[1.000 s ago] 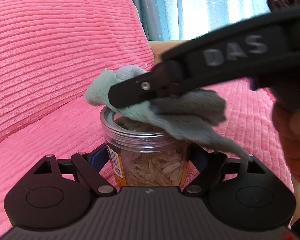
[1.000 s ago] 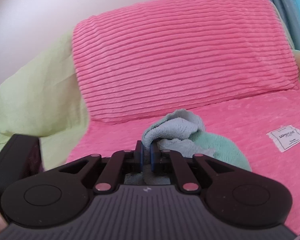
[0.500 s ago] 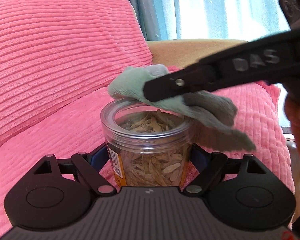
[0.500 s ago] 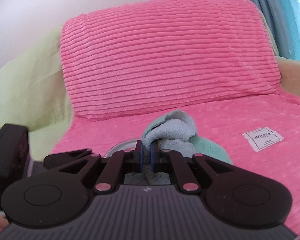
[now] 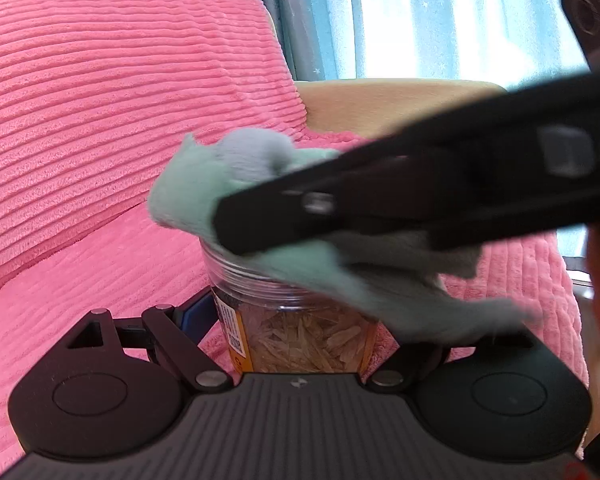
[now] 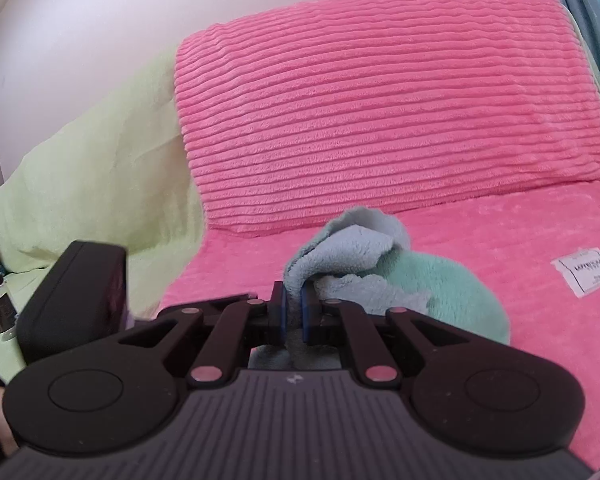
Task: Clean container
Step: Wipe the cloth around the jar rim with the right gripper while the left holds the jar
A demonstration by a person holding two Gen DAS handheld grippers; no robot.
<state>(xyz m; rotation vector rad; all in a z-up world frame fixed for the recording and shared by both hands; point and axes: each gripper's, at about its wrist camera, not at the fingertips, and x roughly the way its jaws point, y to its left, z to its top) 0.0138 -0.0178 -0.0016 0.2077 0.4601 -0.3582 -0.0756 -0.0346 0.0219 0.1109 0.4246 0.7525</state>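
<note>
A clear plastic jar point(image 5: 300, 332) with an orange label and pale dried slivers inside is held upright, with my left gripper point(image 5: 300, 320) shut on its sides. A mint-green and grey fluffy cloth point(image 5: 260, 208) lies over the jar's top and hides its rim. My right gripper point(image 6: 294, 308) is shut on that cloth point(image 6: 364, 276). In the left wrist view the right gripper point(image 5: 284, 220) reaches in from the right, blurred, its fingers pressing the cloth onto the jar top. The jar is hidden in the right wrist view.
A pink ribbed cushion point(image 5: 100, 100) and pink sofa seat point(image 6: 500, 240) lie behind and below. A light green cover point(image 6: 92, 168) drapes the sofa's left side. Blue curtains point(image 5: 400, 20) hang behind. A white tag point(image 6: 584, 274) lies on the seat. The left gripper's body point(image 6: 76, 296) shows at the left.
The cloth in my right gripper has swept back across the jar top toward the left and now covers the opening that showed half a second ago. The jar stays held.
</note>
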